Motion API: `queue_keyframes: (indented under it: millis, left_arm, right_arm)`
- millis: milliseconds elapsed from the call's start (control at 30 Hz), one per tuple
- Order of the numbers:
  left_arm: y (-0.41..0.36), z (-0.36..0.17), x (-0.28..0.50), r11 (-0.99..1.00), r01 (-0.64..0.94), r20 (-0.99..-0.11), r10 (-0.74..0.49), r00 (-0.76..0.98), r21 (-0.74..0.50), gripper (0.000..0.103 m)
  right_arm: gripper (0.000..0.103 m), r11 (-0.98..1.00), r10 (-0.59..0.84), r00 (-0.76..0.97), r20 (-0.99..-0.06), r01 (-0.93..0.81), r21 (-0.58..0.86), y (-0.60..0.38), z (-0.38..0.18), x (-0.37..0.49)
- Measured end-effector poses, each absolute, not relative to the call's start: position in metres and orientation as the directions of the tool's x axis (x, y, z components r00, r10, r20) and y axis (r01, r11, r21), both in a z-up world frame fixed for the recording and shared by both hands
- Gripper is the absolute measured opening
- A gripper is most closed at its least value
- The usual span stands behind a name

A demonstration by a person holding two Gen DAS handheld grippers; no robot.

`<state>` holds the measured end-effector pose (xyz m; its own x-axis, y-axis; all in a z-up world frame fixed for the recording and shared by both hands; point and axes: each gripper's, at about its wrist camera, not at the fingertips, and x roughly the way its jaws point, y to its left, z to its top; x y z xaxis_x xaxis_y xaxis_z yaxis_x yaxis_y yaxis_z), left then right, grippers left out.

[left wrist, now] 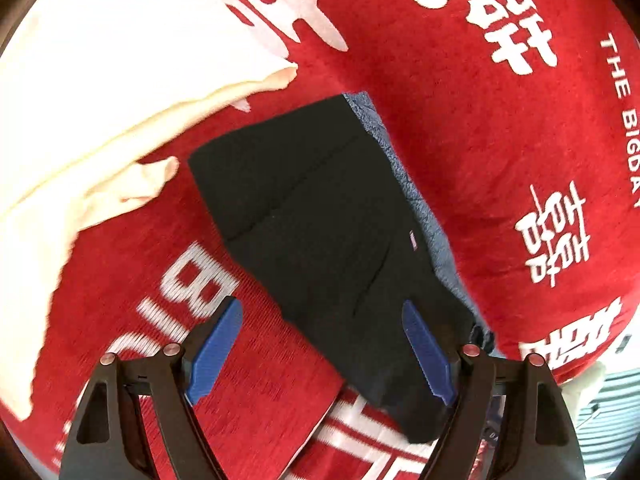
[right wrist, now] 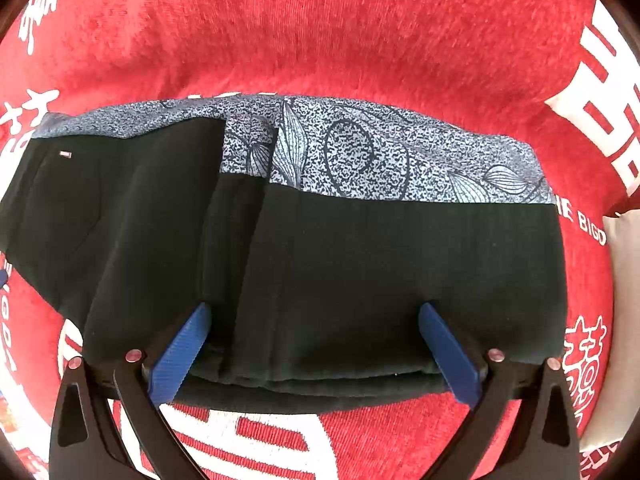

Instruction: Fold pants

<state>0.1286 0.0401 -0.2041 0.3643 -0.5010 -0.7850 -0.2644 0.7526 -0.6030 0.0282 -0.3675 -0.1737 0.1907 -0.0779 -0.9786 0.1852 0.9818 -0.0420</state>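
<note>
At the far left of the left wrist view a cream cloth (left wrist: 100, 92) lies rumpled on the red blanket (left wrist: 460, 128), its loose corners reaching toward the middle and stopping just short of the pants (left wrist: 320, 220). The blanket carries large white characters and English lettering. The black pants lie folded on it, running as a slanted band from the middle of the view down to the near right, with a strip of blue-grey patterned fabric showing along their far right edge and a small tag near that edge. The left gripper (left wrist: 320, 352) hangs over the near end of the pants with its jaws spread wide and nothing between them; its left blue pad (left wrist: 216, 352) is over bare blanket, its right one over the black cloth. In the right wrist view the pants (right wrist: 360, 272) lie as a broad folded bundle across the middle, stacked in layers at the near edge, with the same red blanket (right wrist: 360, 32) around them. A blue-grey patterned band (right wrist: 380, 152) with leaf and swirl outlines runs along their far side. The right gripper (right wrist: 314, 350) is also wide open, both blue pads (right wrist: 450, 354) set low against the near folded edge, clamping nothing. At the far right edge a pale cushion-like thing (right wrist: 622, 320) shows.
</note>
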Motion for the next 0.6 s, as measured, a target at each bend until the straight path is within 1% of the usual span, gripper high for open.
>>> queue_keyframes:
  millis: [133, 233, 300, 367, 467, 533, 600]
  left_arm:
    - [0.036, -0.210, 0.135, 0.724, -0.241, -0.747, -0.536, 0.393, -0.647, 0.082]
    - [0.041, -0.209, 0.140, 0.676, -0.257, -0.711, -0.570, 0.412, -0.691, 0.082]
    - [0.040, -0.206, 0.145, 0.650, -0.277, -0.697, -0.578, 0.425, -0.708, 0.083]
    - [0.036, -0.201, 0.150, 0.640, -0.253, -0.673, -0.583, 0.456, -0.725, 0.083]
    - [0.026, -0.210, 0.159, 0.680, -0.258, -0.712, -0.558, 0.426, -0.687, 0.083]
    - [0.024, -0.211, 0.161, 0.676, -0.265, -0.709, -0.547, 0.446, -0.688, 0.085]
    - [0.019, -0.209, 0.165, 0.694, -0.284, -0.734, -0.524, 0.432, -0.662, 0.085]
  right_arm:
    - [0.103, 0.982, -0.077, 0.186, -0.980, 0.184, -0.043, -0.366, -0.171, 0.030]
    - [0.103, 0.982, -0.078, 0.187, -0.979, 0.184, -0.043, -0.366, -0.172, 0.030]
    - [0.103, 0.982, -0.078, 0.186, -0.979, 0.184, -0.043, -0.367, -0.171, 0.029]
    - [0.103, 0.982, -0.077, 0.186, -0.980, 0.185, -0.042, -0.368, -0.171, 0.032]
    - [0.103, 0.981, -0.078, 0.188, -0.979, 0.188, -0.043, -0.370, -0.171, 0.034]
    - [0.103, 0.981, -0.078, 0.190, -0.979, 0.188, -0.042, -0.371, -0.171, 0.033]
    - [0.103, 0.982, -0.078, 0.192, -0.978, 0.185, -0.042, -0.371, -0.168, 0.033]
